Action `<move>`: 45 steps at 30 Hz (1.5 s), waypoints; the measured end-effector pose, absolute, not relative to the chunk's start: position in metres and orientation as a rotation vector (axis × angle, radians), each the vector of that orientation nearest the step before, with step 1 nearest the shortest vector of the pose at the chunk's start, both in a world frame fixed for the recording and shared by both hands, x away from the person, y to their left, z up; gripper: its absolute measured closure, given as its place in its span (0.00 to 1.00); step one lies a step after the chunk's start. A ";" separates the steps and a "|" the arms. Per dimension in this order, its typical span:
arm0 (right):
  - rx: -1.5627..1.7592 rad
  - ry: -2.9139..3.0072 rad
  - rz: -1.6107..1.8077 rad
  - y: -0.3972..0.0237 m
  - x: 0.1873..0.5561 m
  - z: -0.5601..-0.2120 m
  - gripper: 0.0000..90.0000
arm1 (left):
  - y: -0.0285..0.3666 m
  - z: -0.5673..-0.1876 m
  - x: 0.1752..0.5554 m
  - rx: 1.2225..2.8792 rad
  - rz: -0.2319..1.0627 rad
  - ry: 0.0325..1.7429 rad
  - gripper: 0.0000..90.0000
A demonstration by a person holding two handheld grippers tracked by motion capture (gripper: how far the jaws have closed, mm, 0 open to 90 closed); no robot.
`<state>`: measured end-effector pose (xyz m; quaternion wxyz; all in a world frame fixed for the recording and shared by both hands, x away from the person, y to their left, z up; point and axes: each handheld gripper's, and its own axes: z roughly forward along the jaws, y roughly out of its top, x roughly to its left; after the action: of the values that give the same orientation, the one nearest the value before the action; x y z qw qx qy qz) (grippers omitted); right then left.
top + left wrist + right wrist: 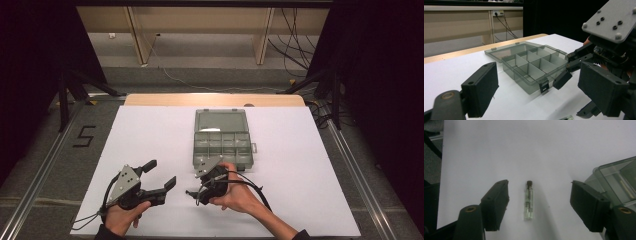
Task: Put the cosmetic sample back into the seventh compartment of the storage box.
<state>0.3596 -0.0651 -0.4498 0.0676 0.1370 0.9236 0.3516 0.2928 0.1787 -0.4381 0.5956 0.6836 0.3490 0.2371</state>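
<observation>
Bench point(150, 130), covered in white with a strip of bare wood along its far edge, is seen from above, a floor marking "5" point(84, 136) beside its left side. A translucent grey compartment box point(222, 145) lies open near the middle of the bench, its lid point(221, 121) laid flat toward the far side and its divided tray toward the person. The left gripper point(161, 175) is held in the left hand point(122, 216) at the near left of the bench, well apart from the box; its fingers point(480, 87) are spread wide with nothing between them. The right gripper point(193, 194) is held in the right hand point(237, 195) just in front of the box's near edge, pointing toward the left gripper. In the right gripper view its fingers point(496, 202) are also wide apart, and a small clear glass vial point(529, 201) with a dark cap is seen lying flat on the white surface between them, touched by neither. A corner of the box is seen beside the right-hand finger there.
</observation>
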 end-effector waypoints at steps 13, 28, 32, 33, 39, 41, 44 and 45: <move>0.393 2.865 0.946 -0.052 0.365 -0.459 0.47 | 0.181 -0.437 0.293 1.572 0.570 0.826 0.17; 0.384 2.949 0.809 -0.041 0.365 -0.469 0.67 | 0.182 -0.436 0.292 1.565 0.570 0.826 0.17; 0.384 2.953 0.793 -0.040 0.366 -0.470 0.73 | 0.182 -0.436 0.292 1.564 0.570 0.826 0.17; 0.383 2.957 0.792 -0.040 0.366 -0.471 0.74 | 0.182 -0.436 0.292 1.563 0.570 0.827 0.17; 0.390 2.960 0.767 -0.037 0.365 -0.473 0.79 | 0.181 -0.436 0.292 1.563 0.569 0.826 0.17; 0.397 2.962 0.768 -0.037 0.365 -0.472 0.82 | 0.181 -0.436 0.292 1.566 0.568 0.824 0.17; 0.400 2.966 0.767 -0.037 0.364 -0.472 0.88 | 0.181 -0.436 0.292 1.566 0.568 0.824 0.17; 0.399 2.968 0.769 -0.037 0.364 -0.472 0.90 | 0.181 -0.436 0.292 1.566 0.568 0.824 0.17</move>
<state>0.3640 -0.0369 -0.4724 0.0247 0.1290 0.9597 0.2485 0.2922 0.1811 -0.4364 0.5985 0.6751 0.3552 0.2449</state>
